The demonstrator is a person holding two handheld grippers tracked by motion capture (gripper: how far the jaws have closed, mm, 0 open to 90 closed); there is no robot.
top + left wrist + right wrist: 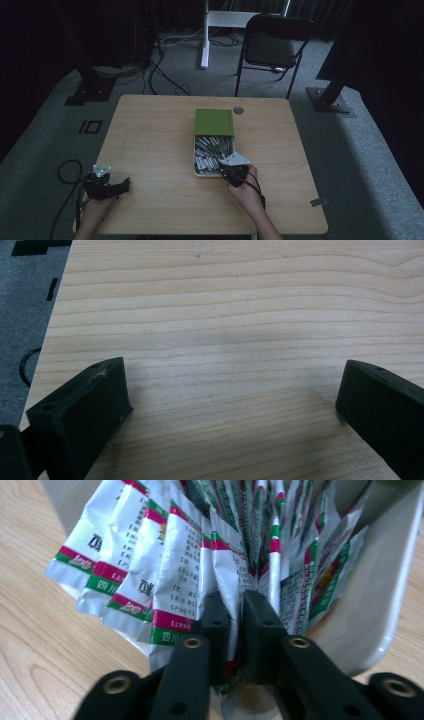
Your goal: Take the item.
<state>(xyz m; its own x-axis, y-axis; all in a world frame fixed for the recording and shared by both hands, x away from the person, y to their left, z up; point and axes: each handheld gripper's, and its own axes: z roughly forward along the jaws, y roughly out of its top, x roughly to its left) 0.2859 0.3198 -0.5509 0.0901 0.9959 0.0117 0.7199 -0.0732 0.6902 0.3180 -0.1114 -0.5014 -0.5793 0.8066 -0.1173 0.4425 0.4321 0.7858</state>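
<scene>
Sachets [187, 575], silver w/ red-green bands, stand packed in the white tray [196, 172] at table [150, 150] centre, its green lid [214, 122] lying at 12 o'clock of it. We hold the right gripper [235, 625] at the tray's 5 o'clock corner, jaws pinched narrow on one sachet edge. Left gripper [235, 405] sits at 8 o'clock near the table edge, jaws wide, nothing btwn them but bare wood.
</scene>
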